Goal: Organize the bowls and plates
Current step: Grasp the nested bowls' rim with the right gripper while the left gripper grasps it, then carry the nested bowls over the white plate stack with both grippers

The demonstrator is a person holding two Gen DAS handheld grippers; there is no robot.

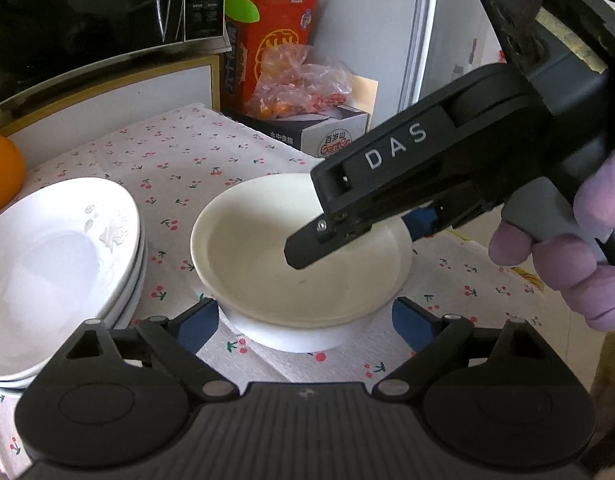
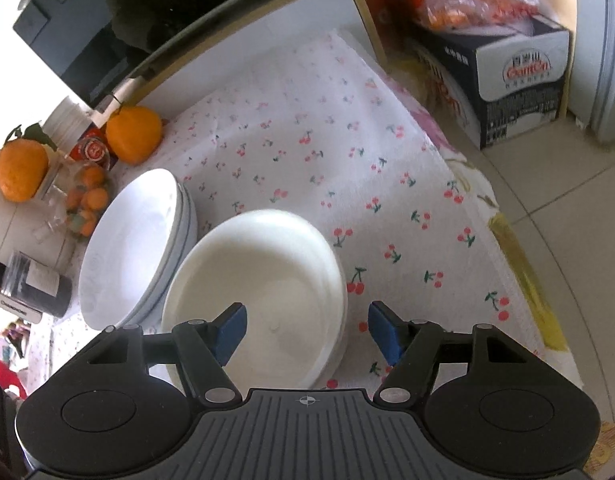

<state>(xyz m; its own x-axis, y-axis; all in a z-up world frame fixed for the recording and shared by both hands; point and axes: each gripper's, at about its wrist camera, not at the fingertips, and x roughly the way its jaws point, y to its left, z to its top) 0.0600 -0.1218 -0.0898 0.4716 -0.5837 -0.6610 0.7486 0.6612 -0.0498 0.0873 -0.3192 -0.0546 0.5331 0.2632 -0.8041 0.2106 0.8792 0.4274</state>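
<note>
Both grippers angled down, jaws wide: right gripper [image 2: 305, 330] straddles bowl [image 2: 263, 280] rim, perhaps touching

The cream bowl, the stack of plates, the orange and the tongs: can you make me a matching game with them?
Things:
1. cream bowl
2. stack of white plates
3. orange
4. right tongs

Places:
A. at the far left edge, behind the plates
B. left of the bowl, on the cherry cloth
C. straddling the bowl's far rim
D. middle of the cloth, just beyond the left tongs

Pairs: 1-D, 2-B, 3-A, 4-C
</note>
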